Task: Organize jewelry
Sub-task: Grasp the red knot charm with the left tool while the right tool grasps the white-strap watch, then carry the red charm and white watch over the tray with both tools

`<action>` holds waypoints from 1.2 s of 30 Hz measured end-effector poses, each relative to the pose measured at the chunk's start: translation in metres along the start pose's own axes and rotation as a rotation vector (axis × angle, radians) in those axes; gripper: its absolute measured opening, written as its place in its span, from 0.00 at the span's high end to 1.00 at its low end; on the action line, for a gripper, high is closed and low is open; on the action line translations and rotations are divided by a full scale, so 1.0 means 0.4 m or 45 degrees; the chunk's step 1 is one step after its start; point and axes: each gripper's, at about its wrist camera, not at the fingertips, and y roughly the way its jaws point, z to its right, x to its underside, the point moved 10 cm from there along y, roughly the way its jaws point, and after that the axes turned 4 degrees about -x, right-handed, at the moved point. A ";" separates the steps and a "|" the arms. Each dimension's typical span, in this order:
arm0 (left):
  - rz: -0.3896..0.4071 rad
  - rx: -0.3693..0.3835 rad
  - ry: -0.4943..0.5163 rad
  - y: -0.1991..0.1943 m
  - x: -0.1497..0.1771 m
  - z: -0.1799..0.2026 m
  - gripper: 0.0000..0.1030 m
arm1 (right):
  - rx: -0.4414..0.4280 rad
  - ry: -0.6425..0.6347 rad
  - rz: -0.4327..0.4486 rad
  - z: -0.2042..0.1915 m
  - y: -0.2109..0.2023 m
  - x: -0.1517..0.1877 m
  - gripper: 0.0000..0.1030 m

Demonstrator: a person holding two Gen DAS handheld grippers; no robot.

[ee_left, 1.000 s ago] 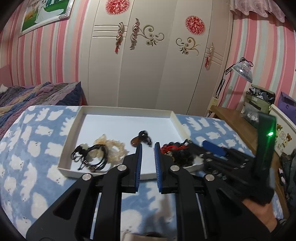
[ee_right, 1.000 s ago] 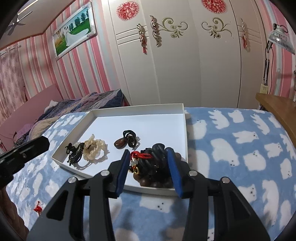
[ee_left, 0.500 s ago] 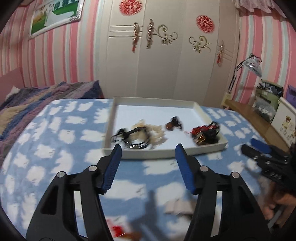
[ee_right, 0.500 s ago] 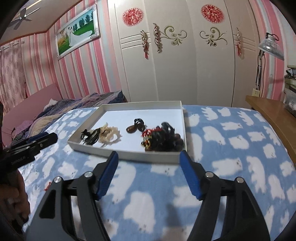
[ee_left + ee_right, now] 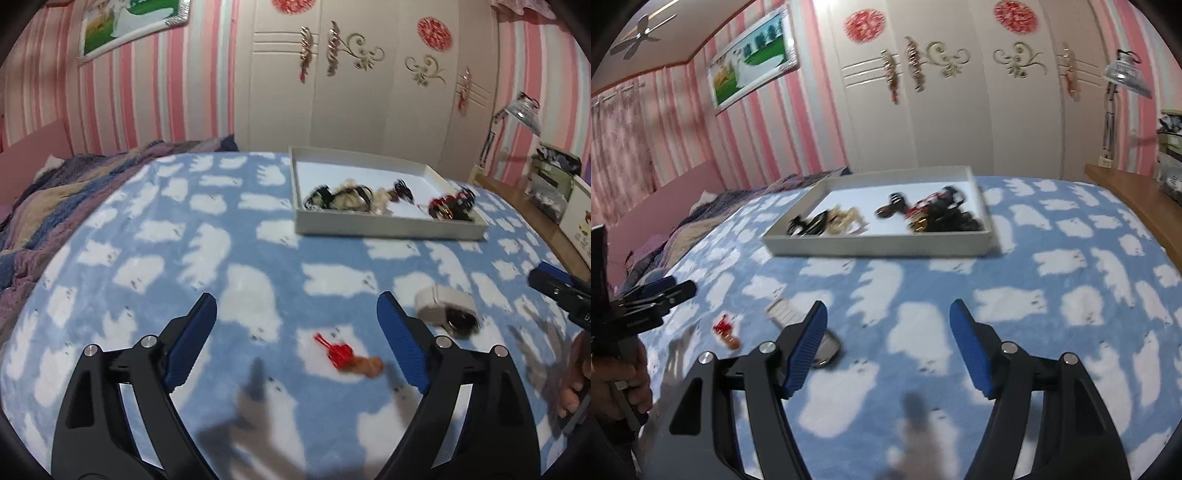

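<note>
I'm lining up the left gripper (image 5: 297,325), fingers just spread wide and empty, over the small red tasselled charm (image 5: 345,357) lying on the blue cloud-print bed; right gripper (image 5: 888,347) is released too. Next I'm closing on it, then heading to the white cardboard tray (image 5: 388,225).

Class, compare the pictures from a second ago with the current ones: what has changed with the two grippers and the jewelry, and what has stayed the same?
Both grippers pulled back from the white tray. The left gripper, nearly shut before, has just been opening and now frames a red charm on the blanket, not gripping it. The right gripper let go of the dark bead bundle and stands open, empty. The jewelry in the tray stayed put.
</note>
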 end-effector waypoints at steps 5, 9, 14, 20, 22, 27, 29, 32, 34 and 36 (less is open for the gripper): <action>-0.073 0.041 0.058 0.040 0.051 0.054 0.15 | -0.025 -0.049 -0.037 -0.046 0.024 0.020 0.33; -0.117 0.064 0.089 0.066 0.067 0.077 0.19 | -0.041 -0.068 -0.062 -0.069 0.052 0.029 0.33; -0.172 0.117 0.037 0.091 0.077 0.075 0.50 | -0.064 -0.075 -0.081 -0.097 0.079 0.035 0.33; -0.204 0.161 0.053 0.100 0.092 0.098 0.76 | -0.122 -0.148 -0.138 -0.164 0.129 0.039 0.34; -0.220 0.182 0.041 0.106 0.096 0.099 0.84 | -0.112 -0.167 -0.161 -0.174 0.144 0.049 0.37; -0.244 0.218 0.031 0.112 0.102 0.108 0.88 | -0.102 -0.119 -0.245 -0.156 0.183 0.070 0.57; -0.245 0.223 0.028 0.113 0.104 0.109 0.88 | -0.096 -0.120 -0.259 -0.154 0.186 0.076 0.61; -0.246 0.226 0.023 0.112 0.105 0.109 0.89 | -0.079 -0.112 -0.251 -0.143 0.182 0.075 0.73; -0.241 0.224 0.028 0.110 0.105 0.111 0.90 | -0.081 -0.087 -0.232 -0.132 0.175 0.071 0.77; -0.241 0.226 0.034 0.109 0.105 0.111 0.92 | -0.088 -0.070 -0.216 -0.126 0.170 0.067 0.79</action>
